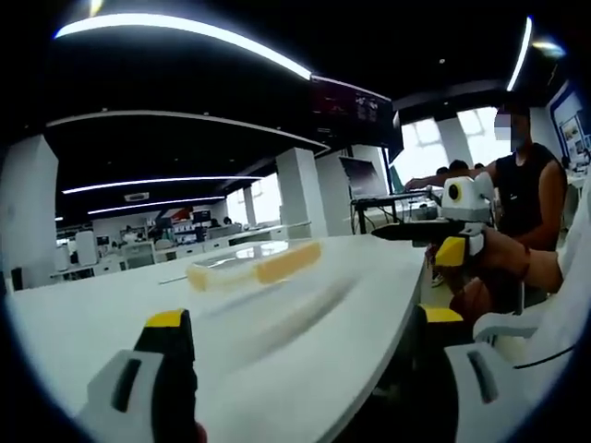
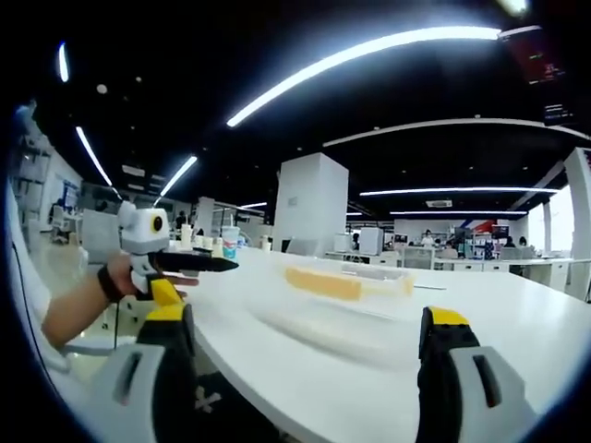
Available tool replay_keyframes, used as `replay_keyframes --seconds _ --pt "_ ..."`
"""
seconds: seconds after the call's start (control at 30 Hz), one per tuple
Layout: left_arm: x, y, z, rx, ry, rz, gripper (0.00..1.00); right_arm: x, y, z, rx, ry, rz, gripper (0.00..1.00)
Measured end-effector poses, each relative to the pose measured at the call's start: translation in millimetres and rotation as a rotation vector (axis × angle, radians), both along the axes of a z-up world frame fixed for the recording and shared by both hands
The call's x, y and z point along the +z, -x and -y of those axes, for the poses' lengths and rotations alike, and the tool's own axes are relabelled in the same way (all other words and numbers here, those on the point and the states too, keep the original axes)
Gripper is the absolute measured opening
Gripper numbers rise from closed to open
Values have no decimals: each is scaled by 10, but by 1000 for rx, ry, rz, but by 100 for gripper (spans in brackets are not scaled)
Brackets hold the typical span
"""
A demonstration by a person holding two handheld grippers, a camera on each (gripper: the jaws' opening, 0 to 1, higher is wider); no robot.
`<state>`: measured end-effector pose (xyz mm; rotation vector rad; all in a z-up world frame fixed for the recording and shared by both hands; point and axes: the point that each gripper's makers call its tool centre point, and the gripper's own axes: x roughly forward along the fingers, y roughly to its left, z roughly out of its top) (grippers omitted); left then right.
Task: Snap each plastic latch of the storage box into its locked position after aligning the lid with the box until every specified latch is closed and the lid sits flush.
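Open-plan office hall: white columns [image 1: 303, 189], ceiling strip lights [image 2: 369, 48] and rows of desks [image 2: 480, 263] in the background. A long white table [image 1: 305, 341] carries the clear storage box [image 1: 254, 263] with yellow latches, lying well out on the surface, nothing between it and the cameras; the lid appears seated, but blur prevents judging the latches. In the right gripper view the box [image 2: 346, 281] lies ahead, and cups and bottles [image 2: 217, 242] stand at the table's far end. A seated person in a dark sleeveless top [image 1: 526, 189] occupies the background beside the table. The left gripper [image 1: 305, 323] is held above the table, jaws spread wide, gripping and touching nothing. The right gripper [image 2: 305, 323] likewise stands wide open and empty, near the table edge, well apart from the box.
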<state>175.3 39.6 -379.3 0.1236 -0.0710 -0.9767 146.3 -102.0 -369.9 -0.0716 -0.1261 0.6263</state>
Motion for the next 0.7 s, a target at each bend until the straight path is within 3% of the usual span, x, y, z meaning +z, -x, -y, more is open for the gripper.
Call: replay_keyframes --seconds 0.7 --pt "-69 59 -4 -2 7 -3 99 -47 51 -28 18 16 -10 99"
